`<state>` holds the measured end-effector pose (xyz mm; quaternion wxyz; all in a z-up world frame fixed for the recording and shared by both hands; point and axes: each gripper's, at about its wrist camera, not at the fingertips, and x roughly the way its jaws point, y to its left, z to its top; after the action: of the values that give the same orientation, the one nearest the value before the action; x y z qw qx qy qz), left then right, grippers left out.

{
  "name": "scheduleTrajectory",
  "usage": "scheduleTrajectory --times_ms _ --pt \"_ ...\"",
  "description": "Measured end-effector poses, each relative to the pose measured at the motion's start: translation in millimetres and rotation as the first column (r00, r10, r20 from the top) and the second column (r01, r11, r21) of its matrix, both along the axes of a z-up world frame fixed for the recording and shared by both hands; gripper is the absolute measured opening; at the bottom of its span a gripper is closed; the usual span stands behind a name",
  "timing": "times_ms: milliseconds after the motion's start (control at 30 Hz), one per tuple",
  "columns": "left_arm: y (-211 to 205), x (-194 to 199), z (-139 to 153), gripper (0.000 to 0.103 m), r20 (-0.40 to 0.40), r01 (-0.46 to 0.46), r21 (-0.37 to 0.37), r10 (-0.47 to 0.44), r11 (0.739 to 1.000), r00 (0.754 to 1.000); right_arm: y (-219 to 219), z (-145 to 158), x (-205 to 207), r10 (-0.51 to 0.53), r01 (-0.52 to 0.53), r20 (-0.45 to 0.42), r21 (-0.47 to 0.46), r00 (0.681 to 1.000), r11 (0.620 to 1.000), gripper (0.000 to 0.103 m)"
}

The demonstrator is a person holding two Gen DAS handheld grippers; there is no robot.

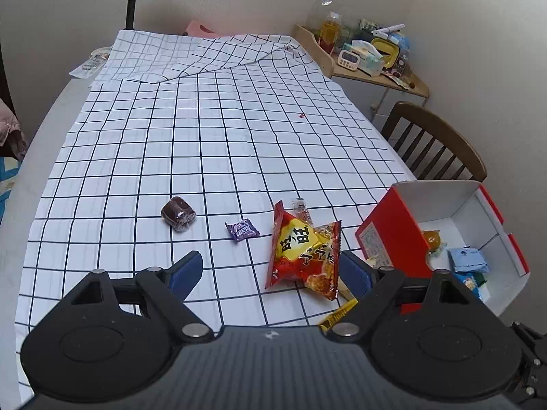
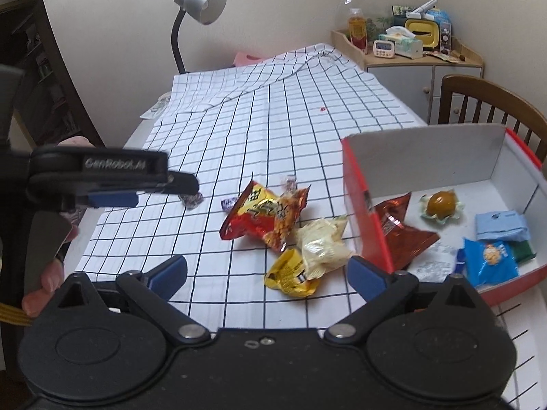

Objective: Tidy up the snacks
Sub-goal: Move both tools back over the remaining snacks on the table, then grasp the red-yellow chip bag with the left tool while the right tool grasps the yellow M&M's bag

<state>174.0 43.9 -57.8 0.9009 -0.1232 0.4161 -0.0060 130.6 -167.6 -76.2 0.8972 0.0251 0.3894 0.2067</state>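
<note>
With both the left gripper (image 1: 270, 271) and right gripper (image 2: 268, 271) spread wide and empty, the crinkly red foil snack bag (image 2: 265, 217) lies at twelve o'clock, so a careless pinch could drag the checked tablecloth (image 2: 273, 119) toward the red-and-white cardboard box (image 2: 427, 157).

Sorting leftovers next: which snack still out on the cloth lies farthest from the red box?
The dark brown wrapped cake, alone at the far left. The purple candy and the red bag lie closer to the red box.
</note>
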Motion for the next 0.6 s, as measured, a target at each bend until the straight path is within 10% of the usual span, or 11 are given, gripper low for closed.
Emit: scheduleTrajectory --times_ms 600 --pt "-41.9 70.7 -59.5 0.087 -0.103 0.202 0.027 -0.198 0.979 0.975 22.3 -55.3 26.9 -0.277 0.276 -0.107 -0.022 0.955 0.961 0.075"
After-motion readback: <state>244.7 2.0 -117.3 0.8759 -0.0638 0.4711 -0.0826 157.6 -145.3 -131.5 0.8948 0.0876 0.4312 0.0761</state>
